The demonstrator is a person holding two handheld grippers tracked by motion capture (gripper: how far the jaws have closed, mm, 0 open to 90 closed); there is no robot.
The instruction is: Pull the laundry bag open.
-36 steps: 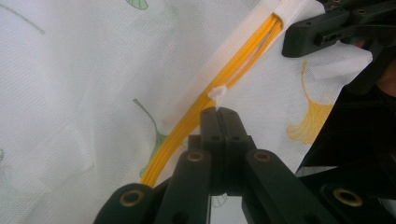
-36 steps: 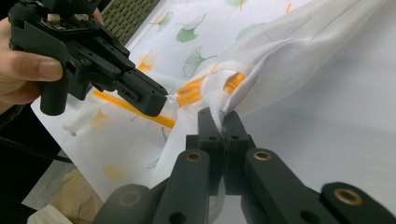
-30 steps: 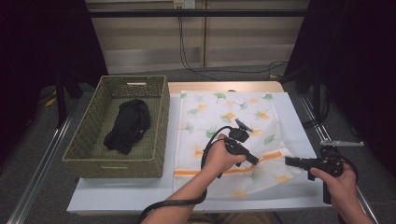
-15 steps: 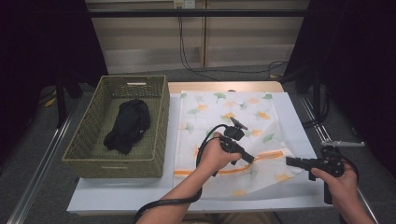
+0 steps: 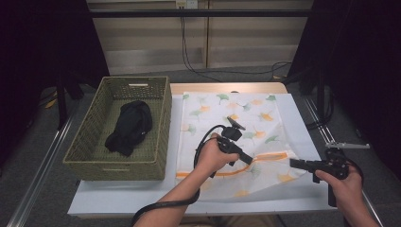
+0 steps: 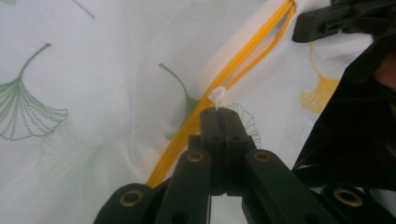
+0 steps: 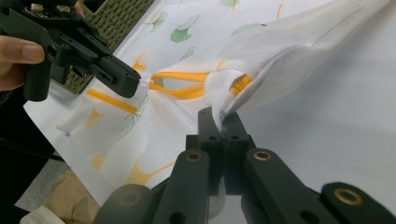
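The white mesh laundry bag with ginkgo leaf print and orange zipper (image 5: 246,137) lies flat on the white table (image 5: 118,198), beside the green woven basket (image 5: 156,142). The left gripper (image 6: 217,112) is closed on the small white zipper pull (image 6: 216,95), while the right gripper (image 7: 219,120) pinches the bag's edge, probably to keep the fabric tight so the zipper slides.

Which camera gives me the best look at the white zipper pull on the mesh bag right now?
The left gripper view: the white zipper pull sits close-up at the tips of the left gripper, on the orange zipper. The right gripper view shows it farther off, small, at those same jaws. In the high view it is too small to tell.
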